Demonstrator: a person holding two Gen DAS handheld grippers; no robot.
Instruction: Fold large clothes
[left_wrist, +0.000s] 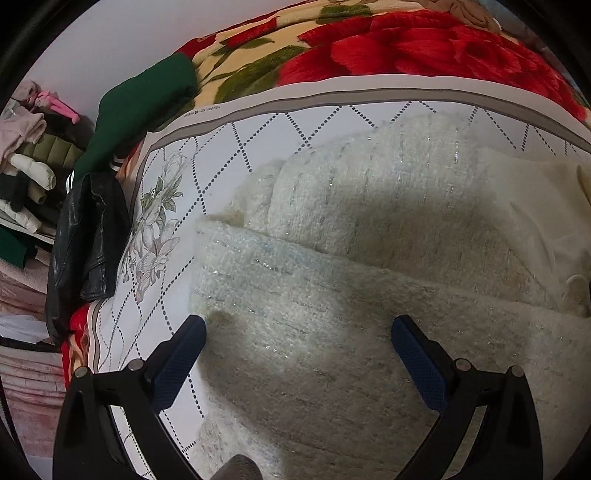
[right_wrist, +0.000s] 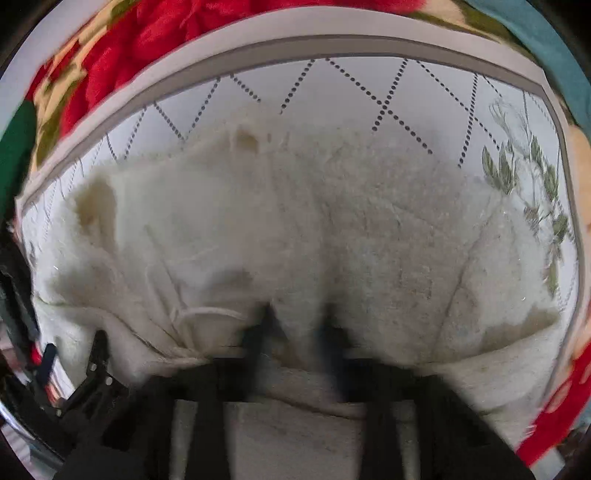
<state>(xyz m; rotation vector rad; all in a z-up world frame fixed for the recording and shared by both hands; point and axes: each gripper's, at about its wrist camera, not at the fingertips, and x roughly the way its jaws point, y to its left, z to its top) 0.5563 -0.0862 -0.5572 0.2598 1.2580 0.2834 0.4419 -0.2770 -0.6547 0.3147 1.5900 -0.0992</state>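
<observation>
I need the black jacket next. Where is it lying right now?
In the left wrist view the black jacket lies crumpled at the left edge of the white patterned sheet, just below the green garment and left of the white sweater.

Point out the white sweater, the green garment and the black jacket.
white sweater (left_wrist: 332, 229): left wrist view, its knitted middle.
green garment (left_wrist: 140, 110): left wrist view, the folded top.
black jacket (left_wrist: 88, 236): left wrist view, the crumpled front.
</observation>
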